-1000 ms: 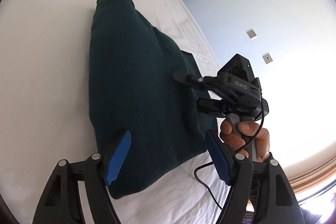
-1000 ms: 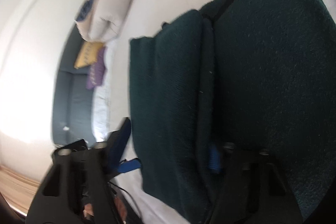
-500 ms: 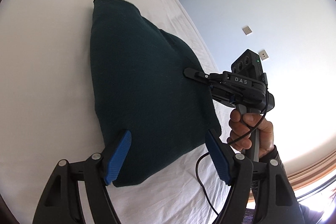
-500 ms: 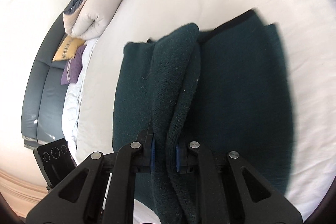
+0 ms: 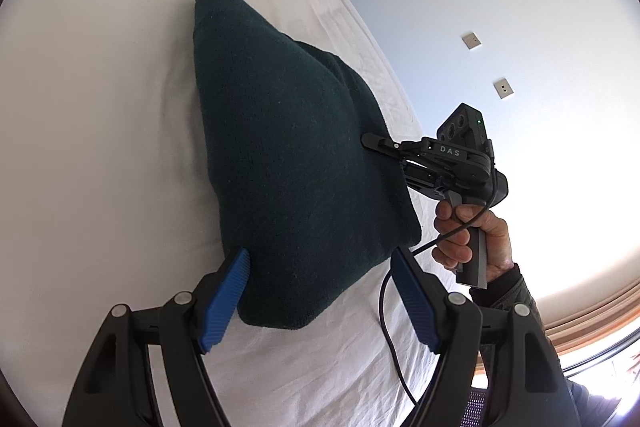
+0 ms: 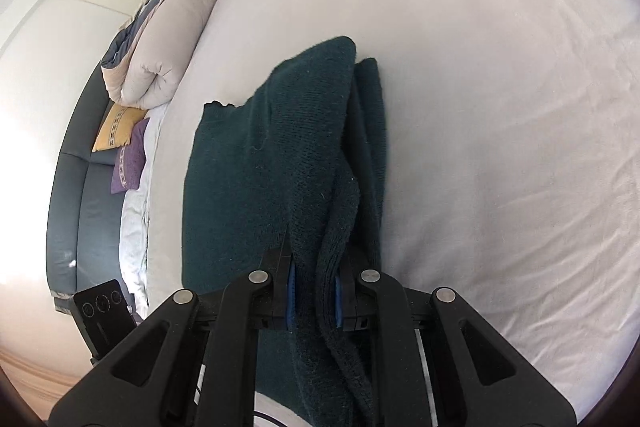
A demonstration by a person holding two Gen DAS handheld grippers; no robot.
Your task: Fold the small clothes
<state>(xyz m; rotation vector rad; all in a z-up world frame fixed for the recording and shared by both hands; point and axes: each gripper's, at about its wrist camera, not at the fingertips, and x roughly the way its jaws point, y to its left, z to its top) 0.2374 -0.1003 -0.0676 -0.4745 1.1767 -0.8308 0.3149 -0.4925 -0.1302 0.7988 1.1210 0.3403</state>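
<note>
Right wrist view: right gripper (image 6: 314, 293) jaws clamped on green sweater (image 6: 256, 179); left gripper (image 5: 320, 297) jaws apart.

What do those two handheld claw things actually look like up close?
Both are black plastic with silver pivot screws. The left gripper has ribbed blue pads. The right gripper has blue pads too, a grey handle, white "DAS" lettering and a black cable. The person's right hand wears a dark sleeve.

Each hand-held gripper (image 5: 320, 297) is black, with ribbed blue pads (image 5: 226, 293), silver screws, "DAS" lettering (image 5: 449, 149), a black cable (image 5: 390, 323); bare hand (image 5: 476, 231), dark sleeve (image 5: 506, 285).
</note>
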